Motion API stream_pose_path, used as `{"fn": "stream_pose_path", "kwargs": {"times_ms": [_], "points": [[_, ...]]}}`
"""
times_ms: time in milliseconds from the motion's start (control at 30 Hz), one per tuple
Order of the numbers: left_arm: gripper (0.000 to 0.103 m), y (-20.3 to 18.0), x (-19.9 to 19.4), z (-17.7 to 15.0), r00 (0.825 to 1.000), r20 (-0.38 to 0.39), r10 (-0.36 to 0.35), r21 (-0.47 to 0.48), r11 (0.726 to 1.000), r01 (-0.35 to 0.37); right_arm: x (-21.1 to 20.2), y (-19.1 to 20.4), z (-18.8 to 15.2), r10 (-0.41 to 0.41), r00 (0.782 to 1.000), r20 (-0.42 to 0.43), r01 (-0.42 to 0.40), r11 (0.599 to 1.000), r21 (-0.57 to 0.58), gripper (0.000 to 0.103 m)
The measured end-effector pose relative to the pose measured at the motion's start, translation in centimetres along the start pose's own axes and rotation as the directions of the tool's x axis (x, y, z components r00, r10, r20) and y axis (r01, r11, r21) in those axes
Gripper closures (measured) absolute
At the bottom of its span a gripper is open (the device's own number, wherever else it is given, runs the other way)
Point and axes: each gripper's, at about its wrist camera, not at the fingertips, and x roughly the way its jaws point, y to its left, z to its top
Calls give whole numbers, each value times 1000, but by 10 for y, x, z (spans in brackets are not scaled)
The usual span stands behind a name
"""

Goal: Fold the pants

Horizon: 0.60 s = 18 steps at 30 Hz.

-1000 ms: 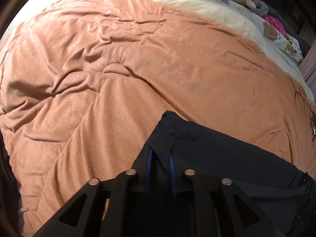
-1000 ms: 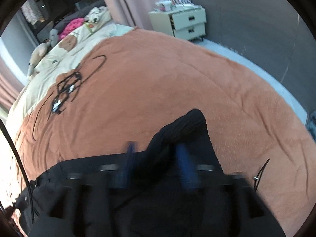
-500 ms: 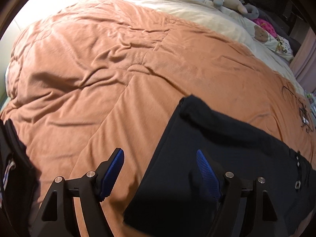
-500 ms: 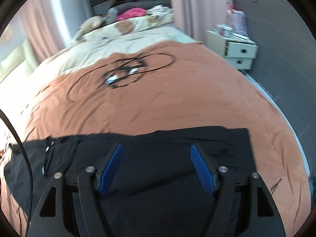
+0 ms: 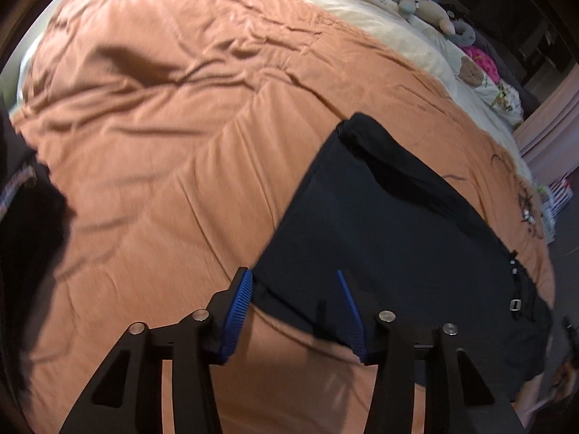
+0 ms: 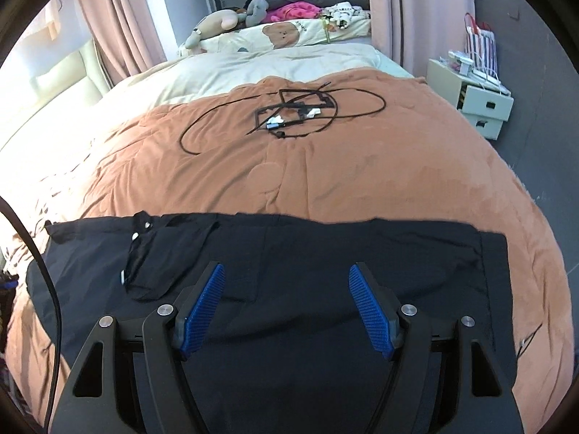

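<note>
Black pants (image 6: 325, 260) lie spread flat across the near part of an orange blanket (image 6: 325, 166) on a bed. In the left wrist view the pants (image 5: 391, 238) run from the centre to the right, with one end folded into a thick edge at the top. My left gripper (image 5: 295, 278) is open and empty, just above the pants' near left corner. My right gripper (image 6: 286, 271) is open and empty, held above the middle of the pants. A pocket flap with snaps (image 6: 144, 253) shows on the pants' left part.
A black cable loop with small connectors (image 6: 289, 115) lies on the blanket beyond the pants. Cream bedding, plush toys (image 6: 224, 18) and pillows are at the head of the bed. A white drawer unit (image 6: 477, 105) stands to the right. Dark clothing (image 5: 25, 238) hangs at left.
One second ago both grippers were shut on the pants. Both have let go and opened, and the pants now lie flat. Both grippers have drawn back and risen.
</note>
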Motion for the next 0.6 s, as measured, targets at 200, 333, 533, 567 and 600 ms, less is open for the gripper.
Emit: {"fn": "stream_pose_path", "kwargs": {"times_ms": [200,333,533,567,600], "points": [[60,4,8,-18,999,-11,-44,-48,998,43,-12,-9,-14,-1,1000,-24,2,1000,28,33],[60,7,20,-23,995,-26,-94,-97,991,92,-18,-20,-24,-10,999,-49,14,997,77,33],[60,7,39,-23,993,-32,-110,-135,985,105,-31,-46,-49,-12,998,-62,24,980,200,33],[60,8,40,-23,994,-29,-108,-144,984,103,-33,-52,-54,-12,998,-62,26,974,225,33],[63,10,41,-23,994,-24,-110,-156,982,105,-36,-58,-60,-13,998,-60,28,967,252,33]]}}
